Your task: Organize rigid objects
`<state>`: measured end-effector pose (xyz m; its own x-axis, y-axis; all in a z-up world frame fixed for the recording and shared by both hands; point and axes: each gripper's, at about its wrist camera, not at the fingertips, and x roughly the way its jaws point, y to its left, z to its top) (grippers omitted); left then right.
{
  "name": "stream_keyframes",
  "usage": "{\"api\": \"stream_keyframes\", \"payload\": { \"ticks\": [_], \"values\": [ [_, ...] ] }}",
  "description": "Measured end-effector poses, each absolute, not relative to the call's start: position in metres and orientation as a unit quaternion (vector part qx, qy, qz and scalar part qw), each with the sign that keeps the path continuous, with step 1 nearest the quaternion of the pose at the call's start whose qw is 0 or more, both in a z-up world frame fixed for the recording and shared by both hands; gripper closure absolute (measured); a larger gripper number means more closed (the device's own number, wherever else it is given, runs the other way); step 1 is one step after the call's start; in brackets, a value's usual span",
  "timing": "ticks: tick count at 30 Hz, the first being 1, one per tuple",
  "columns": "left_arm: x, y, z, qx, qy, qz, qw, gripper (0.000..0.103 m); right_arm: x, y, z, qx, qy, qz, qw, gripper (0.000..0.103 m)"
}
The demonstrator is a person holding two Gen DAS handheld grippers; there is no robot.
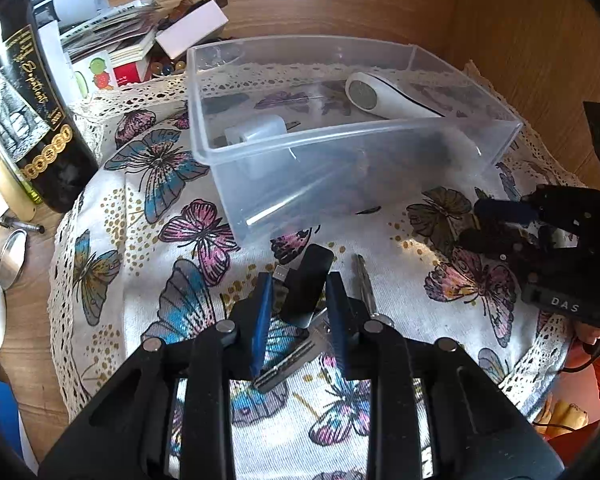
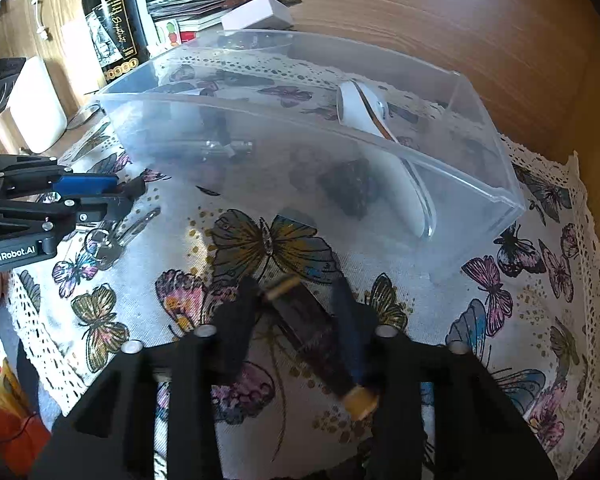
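Left gripper [image 1: 298, 304] low over butterfly cloth [image 1: 148, 248], jaws apart, straddling a black fob [image 1: 306, 284] on a key bunch [image 1: 296, 350]. Blue pads [image 1: 262, 320] either side of fob; contact hard to tell, gap visible both sides. Keys flat on cloth under the jaws, one key [image 1: 365, 284] pointing far, just right of the right pad.

Right gripper [image 2: 300, 300] also low over cloth, jaws apart around a dark brown bar with gold ends [image 2: 316, 332]. Bar lies diagonal between the fingers, far-left end to near-right end. View blurred; cannot tell whether pads touch it.

Clear bin [image 1: 340, 128] on cloth, far from both grippers. Inside: white handle tool with round metal disc [image 1: 380, 96] leaning against right side, small translucent white piece [image 1: 256, 132] at left, some dark items behind the near wall, too hazy to name.

From right wrist view: left gripper [image 2: 112, 188] at left edge, beside the key ring [image 2: 104, 244]. From left wrist view: right gripper [image 1: 496, 220] at right edge, near bin's near-right corner.

Far left off the cloth: dark bottle [image 1: 32, 120], stacked papers and boxes [image 1: 132, 28], white box [image 1: 192, 28], all on wooden bench [image 1: 340, 4].
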<state>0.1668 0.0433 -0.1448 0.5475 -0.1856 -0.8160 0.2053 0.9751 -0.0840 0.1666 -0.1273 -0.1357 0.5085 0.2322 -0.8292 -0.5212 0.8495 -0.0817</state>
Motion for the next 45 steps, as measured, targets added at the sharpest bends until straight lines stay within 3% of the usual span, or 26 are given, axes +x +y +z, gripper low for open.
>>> {"api": "stream_keyframes", "payload": {
  "ticks": [3,9,13,17,18,19,20,45],
  "values": [
    [0.157,0.045,-0.14,0.009,0.455,-0.108,0.884,0.076,0.159,-0.13,-0.133,-0.161,0.442,0.219,0.855,0.081],
    [0.14,0.045,-0.128,0.011,0.436,-0.106,0.894,0.076,0.148,-0.137,-0.132,-0.159,0.437,0.206,0.861,0.081],
    [0.134,0.044,-0.121,0.006,0.427,-0.107,0.898,0.076,0.145,-0.149,-0.13,-0.143,0.446,0.21,0.858,0.061],
    [0.13,0.042,-0.116,0.002,0.418,-0.107,0.902,0.076,0.134,-0.163,-0.13,-0.148,0.447,0.204,0.858,0.061],
    [0.128,0.042,-0.114,0.0,0.415,-0.107,0.903,0.076,0.132,-0.165,-0.131,-0.148,0.45,0.204,0.857,0.066],
    [0.127,0.042,-0.113,-0.001,0.413,-0.107,0.904,0.076,0.129,-0.167,-0.133,-0.148,0.449,0.203,0.857,0.078],
    [0.126,0.042,-0.111,-0.003,0.411,-0.107,0.905,0.076,0.127,-0.168,-0.133,-0.149,0.446,0.203,0.859,0.082],
    [0.161,0.035,-0.031,-0.013,0.31,-0.092,0.946,0.076,0.166,-0.144,-0.021,-0.12,0.271,0.192,0.936,0.082]
  ]
}}
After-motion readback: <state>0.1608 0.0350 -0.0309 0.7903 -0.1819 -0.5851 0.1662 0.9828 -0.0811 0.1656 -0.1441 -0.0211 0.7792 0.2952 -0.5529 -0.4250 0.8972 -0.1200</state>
